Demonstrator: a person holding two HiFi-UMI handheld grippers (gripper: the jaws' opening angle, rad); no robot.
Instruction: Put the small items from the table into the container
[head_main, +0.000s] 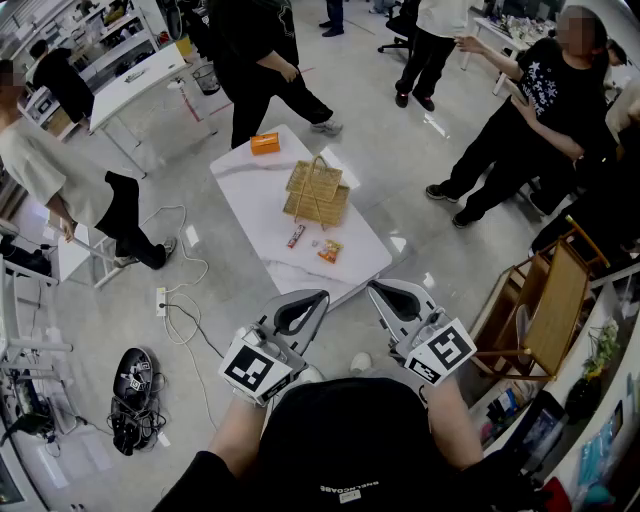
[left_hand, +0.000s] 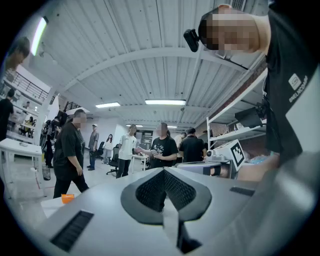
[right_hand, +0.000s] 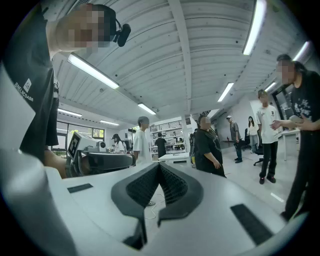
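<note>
We hold the left gripper (head_main: 300, 308) and right gripper (head_main: 398, 297) level, jaws together, empty. On the table (head_main: 250, 205): wicker basket (head_main: 316, 192), orange box (head_main: 265, 143), red packet (head_main: 296, 236), orange packet (head_main: 329, 251).

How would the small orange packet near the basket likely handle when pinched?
The orange packet looks like a flat, crinkled sachet, so it is probably light and floppy. Lying flat on the table, it seems unlikely to roll, though it may slide when nudged.
</note>
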